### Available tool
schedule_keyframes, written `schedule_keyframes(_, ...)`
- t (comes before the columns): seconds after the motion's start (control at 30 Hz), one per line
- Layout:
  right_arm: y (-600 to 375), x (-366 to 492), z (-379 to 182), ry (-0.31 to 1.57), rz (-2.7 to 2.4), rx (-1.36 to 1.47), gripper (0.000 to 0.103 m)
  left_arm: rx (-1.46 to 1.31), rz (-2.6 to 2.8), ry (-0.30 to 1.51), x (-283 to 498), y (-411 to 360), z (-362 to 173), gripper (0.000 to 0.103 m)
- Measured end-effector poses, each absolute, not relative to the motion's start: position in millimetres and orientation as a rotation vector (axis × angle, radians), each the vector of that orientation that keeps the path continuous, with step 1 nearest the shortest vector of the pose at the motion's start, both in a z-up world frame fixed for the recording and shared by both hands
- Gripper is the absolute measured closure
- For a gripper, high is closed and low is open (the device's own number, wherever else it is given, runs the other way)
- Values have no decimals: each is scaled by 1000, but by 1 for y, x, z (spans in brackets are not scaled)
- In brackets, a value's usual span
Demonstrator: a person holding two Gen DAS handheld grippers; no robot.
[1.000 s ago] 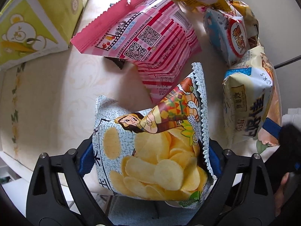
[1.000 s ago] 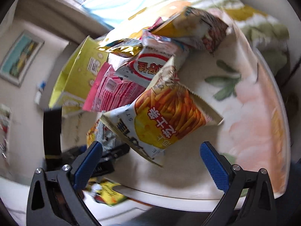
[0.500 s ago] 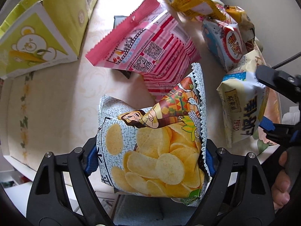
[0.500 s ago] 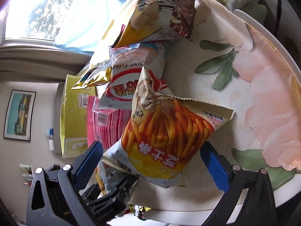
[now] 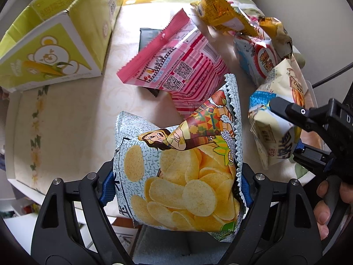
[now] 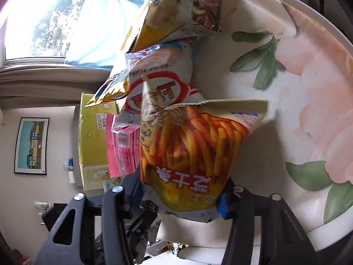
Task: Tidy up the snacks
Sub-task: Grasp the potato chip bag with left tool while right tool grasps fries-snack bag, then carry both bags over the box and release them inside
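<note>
Window light shows only behind the right fingers [image 6: 181, 198] pinching the fries bag [image 6: 194, 150]; left fingers [image 5: 176, 181] clamp the chip bag [image 5: 178, 163].

You're working in a home living or dining room. At nine o'clock in the right wrist view a framed picture [image 6: 31, 145] hangs on a cream wall, with a bright window [image 6: 42, 19] at eleven. A floral tablecloth [image 6: 308, 92] covers the table.

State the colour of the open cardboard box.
Yellow-green with a white panel, the box shows best in the left wrist view.
</note>
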State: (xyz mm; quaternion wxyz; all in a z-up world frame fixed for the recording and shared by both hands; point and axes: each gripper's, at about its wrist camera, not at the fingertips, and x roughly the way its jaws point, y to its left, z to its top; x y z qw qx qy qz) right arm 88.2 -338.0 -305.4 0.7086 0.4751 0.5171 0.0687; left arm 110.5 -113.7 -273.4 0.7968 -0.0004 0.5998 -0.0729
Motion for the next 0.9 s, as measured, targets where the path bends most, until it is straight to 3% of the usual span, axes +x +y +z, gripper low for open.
schedule_keyframes(0.5,-333,77,-242,1061,262,937,58,-42,-104,1133,82,-93,-197,21)
schedule_keyframes(0.9,-276,117,-179,1001,453,743,58,-131,18,932,102,-8,-113,21)
